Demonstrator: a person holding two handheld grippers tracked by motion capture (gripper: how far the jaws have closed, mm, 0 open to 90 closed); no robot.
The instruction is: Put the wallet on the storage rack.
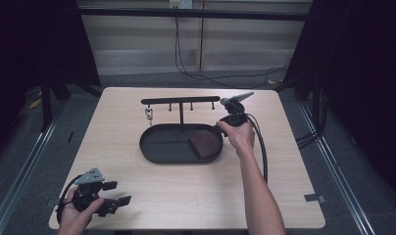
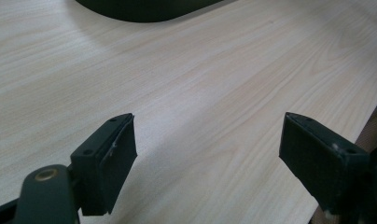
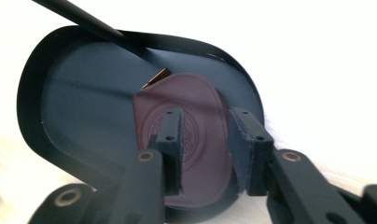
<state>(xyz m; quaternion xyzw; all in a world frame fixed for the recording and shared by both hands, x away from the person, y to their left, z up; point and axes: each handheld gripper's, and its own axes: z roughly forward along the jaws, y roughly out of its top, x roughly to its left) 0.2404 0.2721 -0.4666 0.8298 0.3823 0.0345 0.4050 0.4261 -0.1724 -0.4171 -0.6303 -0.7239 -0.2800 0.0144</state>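
A small dark red pouch lies flat inside a black oval tray, at the tray's right end. In the right gripper view the pouch looks like leather, with a round stamp pressed into it and a little brown tab sticking out at its far edge.

The right gripper sits at the right rim of the tray, held by the person's right hand. In its own view the right gripper points down at the pouch with its two black jaws a little apart. The pouch shows in the gap between them, and I cannot tell if the jaws touch it.

A thin black post rises from the back of the tray and holds up a bar with hooks. Something small and shiny hangs from the hook on the left (it is too small to tell what it is).

The tray stands in the middle of a light wooden table. The left gripper is near the table's front left corner, held in the left hand, well apart from the tray. In its own view the left gripper has its jaws spread wide over bare wood, with nothing between them
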